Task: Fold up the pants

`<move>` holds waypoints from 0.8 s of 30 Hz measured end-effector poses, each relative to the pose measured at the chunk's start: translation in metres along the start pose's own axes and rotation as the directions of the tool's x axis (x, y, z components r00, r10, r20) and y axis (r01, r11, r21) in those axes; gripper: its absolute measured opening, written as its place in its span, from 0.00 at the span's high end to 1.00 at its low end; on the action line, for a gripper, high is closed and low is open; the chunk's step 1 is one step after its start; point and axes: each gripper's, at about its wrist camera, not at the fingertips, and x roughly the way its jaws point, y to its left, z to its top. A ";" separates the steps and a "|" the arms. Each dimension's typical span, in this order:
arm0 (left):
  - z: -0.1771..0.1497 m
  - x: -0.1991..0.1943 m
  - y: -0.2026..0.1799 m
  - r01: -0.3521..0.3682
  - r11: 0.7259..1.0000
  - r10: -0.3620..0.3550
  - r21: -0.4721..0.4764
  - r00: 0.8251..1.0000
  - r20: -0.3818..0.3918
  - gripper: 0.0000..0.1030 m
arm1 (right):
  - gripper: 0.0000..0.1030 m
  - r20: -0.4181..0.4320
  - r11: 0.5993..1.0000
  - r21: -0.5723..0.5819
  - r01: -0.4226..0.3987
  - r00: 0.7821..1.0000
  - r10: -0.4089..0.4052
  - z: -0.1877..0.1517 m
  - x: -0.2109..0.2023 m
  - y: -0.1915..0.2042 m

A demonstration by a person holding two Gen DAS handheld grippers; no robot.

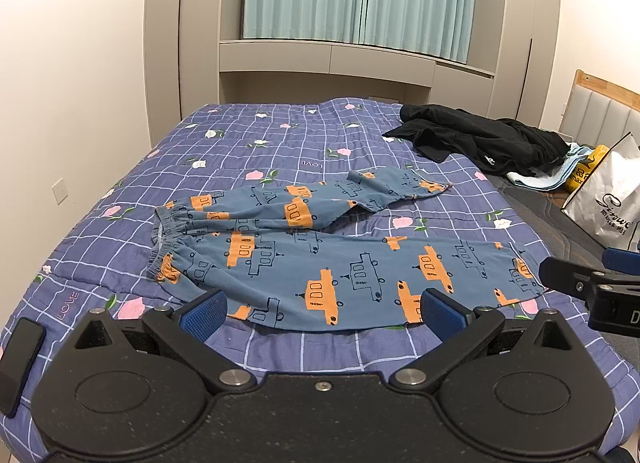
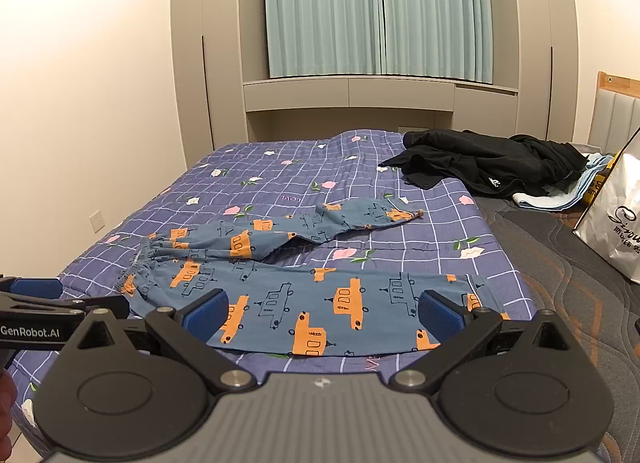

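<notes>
1. Left wrist view: the left gripper (image 1: 322, 313) has its jaws spread wide, nothing between them. Its blue fingertips (image 1: 204, 315) sit just above the near edge of the pants (image 1: 340, 275).
2. The pants, blue with orange and outlined vehicle prints, lie flat on the checked quilt (image 1: 248, 151) directly ahead of the claw. The elastic waistband (image 1: 168, 247) lies ahead and to the left; one leg runs to the right, the other angles away beyond it.
3. The right gripper (image 1: 592, 283) enters at the right edge, near the leg's cuff; whether its jaws are apart cannot be told here.
4. A black garment (image 1: 480, 139) lies far ahead to the right, a white bag (image 1: 608, 199) further right.
5. Right wrist view: the right gripper (image 2: 322, 313) is likewise spread wide and empty, with the nearer leg of the pants (image 2: 320, 303) straight ahead between its fingers.
6. The left gripper (image 2: 48, 303) shows at the left, beside the waistband (image 2: 140, 263).
</notes>
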 end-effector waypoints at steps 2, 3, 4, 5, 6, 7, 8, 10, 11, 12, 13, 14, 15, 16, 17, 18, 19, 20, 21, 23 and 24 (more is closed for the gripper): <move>0.000 0.000 0.000 0.000 1.000 0.000 -0.001 1.000 -0.001 0.00 | 0.00 0.000 1.000 0.000 0.000 1.000 0.000 0.000 0.000 0.000; 0.000 0.000 0.000 0.001 1.000 -0.001 0.000 1.000 0.000 0.00 | 0.00 0.000 1.000 0.000 0.000 1.000 0.000 0.000 0.000 0.000; -0.001 -0.001 0.000 0.002 1.000 -0.002 -0.001 1.000 -0.001 0.00 | 0.00 0.001 1.000 -0.001 -0.001 1.000 0.001 0.000 0.000 0.001; -0.001 -0.001 0.000 0.003 1.000 -0.003 -0.001 1.000 -0.002 0.00 | 0.00 0.001 1.000 -0.001 -0.001 1.000 0.001 0.000 0.000 0.000; -0.001 -0.001 0.001 0.004 1.000 -0.004 -0.002 1.000 -0.002 0.00 | 0.00 0.001 1.000 -0.001 -0.001 1.000 0.001 -0.001 0.000 0.000; -0.001 0.000 0.002 0.006 1.000 -0.006 -0.002 1.000 -0.004 0.00 | 0.00 0.000 1.000 0.000 0.000 1.000 0.000 -0.001 0.000 0.000; -0.001 0.000 0.002 0.006 1.000 -0.006 -0.002 1.000 -0.004 0.00 | 0.00 0.000 1.000 0.001 -0.001 1.000 0.001 -0.001 0.000 0.000; -0.001 0.000 0.002 0.006 1.000 -0.006 -0.003 1.000 -0.004 0.00 | 0.00 0.000 1.000 0.002 -0.002 1.000 0.002 -0.001 0.000 0.000; -0.001 0.000 0.002 0.007 1.000 -0.007 -0.002 1.000 -0.004 0.00 | 0.00 0.000 1.000 0.001 -0.001 1.000 0.001 -0.001 0.000 0.000; -0.001 -0.001 0.002 0.007 1.000 -0.007 -0.002 1.000 -0.004 0.00 | 0.00 0.001 1.000 0.001 -0.001 1.000 0.001 -0.001 0.000 0.000; -0.002 -0.001 0.002 0.006 1.000 -0.006 -0.002 1.000 -0.005 0.00 | 0.00 0.001 1.000 0.001 0.000 1.000 0.000 -0.001 0.000 0.000; -0.001 -0.001 0.002 0.007 1.000 -0.007 -0.003 1.000 -0.004 0.00 | 0.00 0.000 1.000 0.001 0.000 1.000 0.000 -0.001 0.000 0.000; -0.002 -0.001 0.002 0.008 1.000 -0.008 -0.003 1.000 -0.004 0.00 | 0.00 -0.001 1.000 0.002 -0.001 1.000 0.001 -0.001 0.000 0.000; -0.001 -0.001 0.002 0.007 1.000 -0.007 -0.003 1.000 -0.004 0.00 | 0.00 -0.001 1.000 0.002 -0.001 1.000 0.001 -0.001 0.000 0.000; -0.001 -0.001 0.001 0.006 1.000 -0.006 -0.003 1.000 -0.004 0.00 | 0.00 0.000 1.000 0.002 -0.001 1.000 0.001 -0.001 0.000 0.000; -0.002 -0.001 0.002 0.006 1.000 -0.006 -0.003 1.000 -0.004 0.00 | 0.00 0.000 1.000 0.003 0.000 1.000 0.000 -0.001 0.000 0.000; -0.001 -0.001 0.002 0.007 1.000 -0.007 -0.004 1.000 -0.005 0.00 | 0.00 0.000 1.000 0.003 0.000 1.000 0.000 -0.001 -0.001 0.000; -0.002 -0.001 0.002 0.007 1.000 -0.007 -0.004 1.000 -0.005 0.00 | 0.00 0.000 1.000 0.004 0.000 1.000 0.000 -0.001 -0.001 0.000; -0.001 -0.001 0.002 0.006 1.000 -0.006 -0.002 1.000 -0.004 0.00 | 0.00 0.000 1.000 0.004 0.000 1.000 0.000 -0.001 -0.001 0.000; -0.001 -0.001 0.002 0.006 1.000 -0.006 -0.004 1.000 -0.005 0.00 | 0.00 0.001 1.000 0.003 0.000 1.000 0.000 -0.001 -0.001 0.000; -0.001 -0.001 0.002 0.006 1.000 -0.006 -0.004 1.000 -0.004 0.00 | 0.00 0.000 1.000 0.003 0.000 1.000 0.000 -0.001 0.000 0.000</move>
